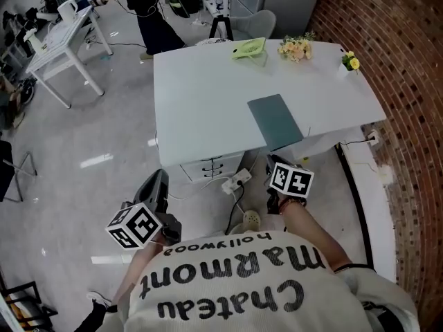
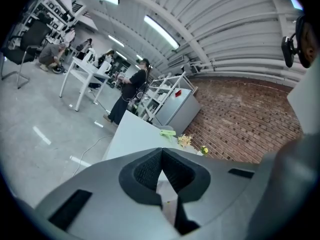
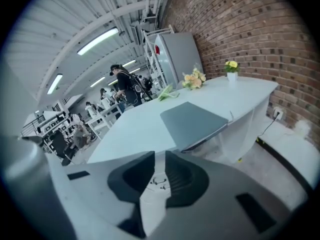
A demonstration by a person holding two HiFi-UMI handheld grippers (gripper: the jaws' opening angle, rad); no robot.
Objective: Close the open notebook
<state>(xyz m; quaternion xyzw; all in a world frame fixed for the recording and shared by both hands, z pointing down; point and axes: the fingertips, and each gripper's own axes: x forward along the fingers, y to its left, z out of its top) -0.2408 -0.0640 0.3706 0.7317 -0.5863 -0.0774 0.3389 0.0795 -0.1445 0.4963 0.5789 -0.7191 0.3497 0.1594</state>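
At the table's (image 1: 201, 95) near edge the notebook (image 1: 275, 121) lies closed, nothing left; left gripper (image 2: 161, 154) pressed together, right gripper (image 3: 156, 156) slightly spread, empty.

Table (image 1: 201, 102): white, mid-scene.
Light green object (image 1: 249, 48): far edge of the table.
Flower bunch (image 1: 295, 48): just right of it.
Yellow flower in small vase (image 1: 350, 62): far right corner.
Drawer unit (image 1: 212, 166): under near edge.
Power strip (image 1: 237, 180): floor, beside the drawers.
Brick wall (image 1: 401, 61): right.
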